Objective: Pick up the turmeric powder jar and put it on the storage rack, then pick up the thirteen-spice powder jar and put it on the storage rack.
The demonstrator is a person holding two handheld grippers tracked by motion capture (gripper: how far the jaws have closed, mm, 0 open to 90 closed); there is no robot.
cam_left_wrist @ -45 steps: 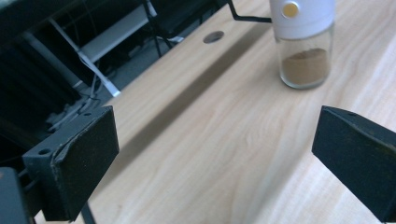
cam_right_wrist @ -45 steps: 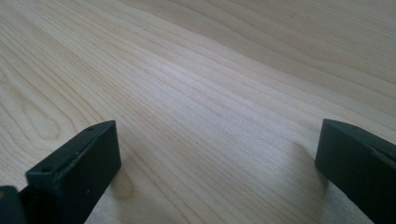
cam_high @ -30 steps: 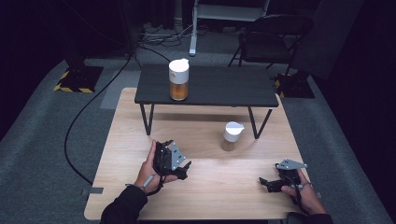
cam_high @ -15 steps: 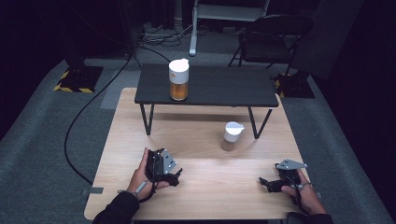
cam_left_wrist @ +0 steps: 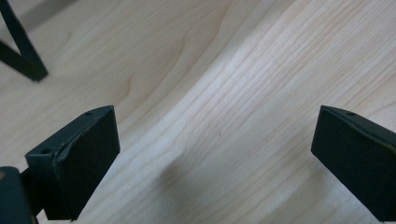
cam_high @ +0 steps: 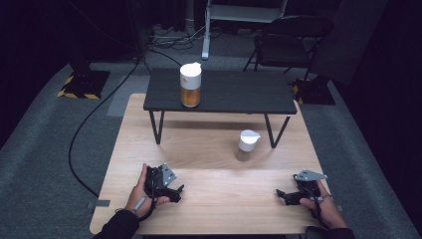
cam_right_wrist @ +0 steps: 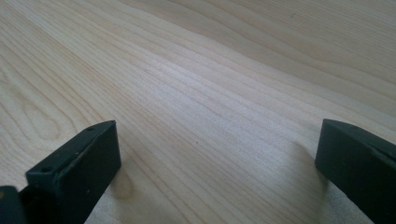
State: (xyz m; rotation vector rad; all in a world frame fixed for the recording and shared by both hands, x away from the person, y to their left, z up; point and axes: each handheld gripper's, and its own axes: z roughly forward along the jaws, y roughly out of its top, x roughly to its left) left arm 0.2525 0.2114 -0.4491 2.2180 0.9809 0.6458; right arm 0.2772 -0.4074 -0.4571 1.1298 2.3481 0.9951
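Note:
My left gripper (cam_high: 175, 193) rests low on the wooden table (cam_high: 214, 149) at the front left, held in a hand. Its jaws stand wide apart over bare wood in the left gripper view (cam_left_wrist: 215, 154). At the front right, my right gripper (cam_high: 282, 195) lies near the table's edge, also open with nothing between its jaws (cam_right_wrist: 217, 158). A small white-capped cup (cam_high: 247, 145) stands on the wood at centre right. A taller jar with amber liquid and a white lid (cam_high: 190, 85) sits on the black side table (cam_high: 249, 94).
The black side table stands across the far half of the wooden table on thin black legs (cam_left_wrist: 21, 51). A folding chair (cam_high: 293, 35) and cables (cam_high: 99, 114) lie on the grey floor beyond. Bare wood spans between the two grippers.
My left gripper has drawn back toward the front edge and settled lower on the table. The right gripper has stayed where it was.

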